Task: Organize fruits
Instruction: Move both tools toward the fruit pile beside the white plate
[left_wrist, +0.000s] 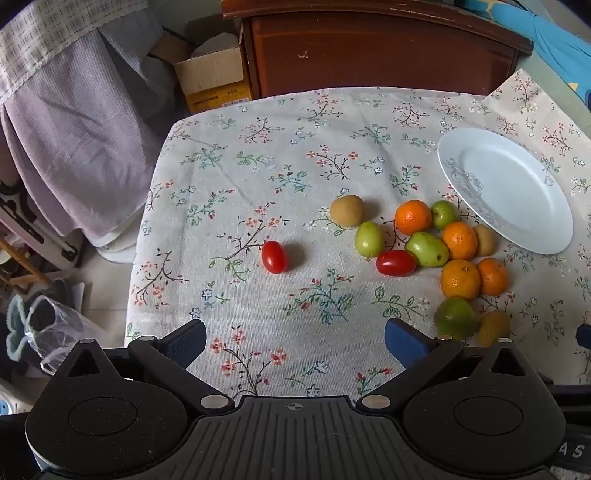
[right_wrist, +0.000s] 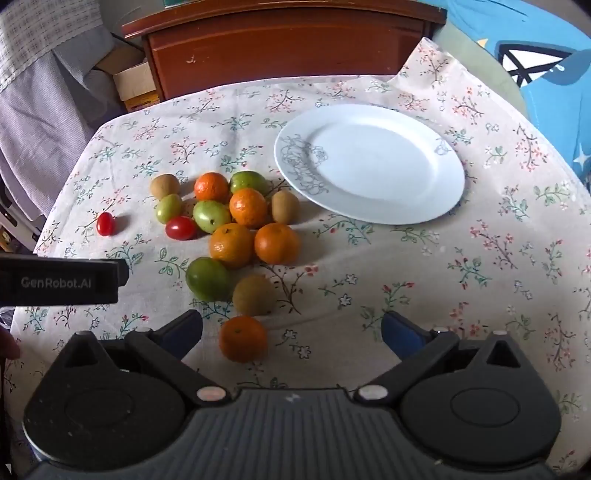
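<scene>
A cluster of fruit lies on the floral tablecloth: several oranges (right_wrist: 248, 207), green fruits (right_wrist: 209, 278), brown kiwis (right_wrist: 253, 294) and a cherry tomato (right_wrist: 180, 227). The cluster also shows in the left wrist view (left_wrist: 428, 249). One cherry tomato (left_wrist: 274, 257) lies apart to the left, also in the right wrist view (right_wrist: 105, 223). An empty white plate (right_wrist: 369, 162) sits behind the fruit, also in the left wrist view (left_wrist: 506, 188). My left gripper (left_wrist: 294, 341) is open and empty, above the cloth. My right gripper (right_wrist: 291, 334) is open; an orange (right_wrist: 243, 339) lies just inside its left finger.
A brown wooden cabinet (left_wrist: 369, 48) stands behind the table. A cardboard box (left_wrist: 212, 74) and draped lilac cloth (left_wrist: 74, 140) are at the left. The left gripper's body (right_wrist: 62, 282) shows at the right wrist view's left edge. A blue cloth (right_wrist: 546, 74) lies at the right.
</scene>
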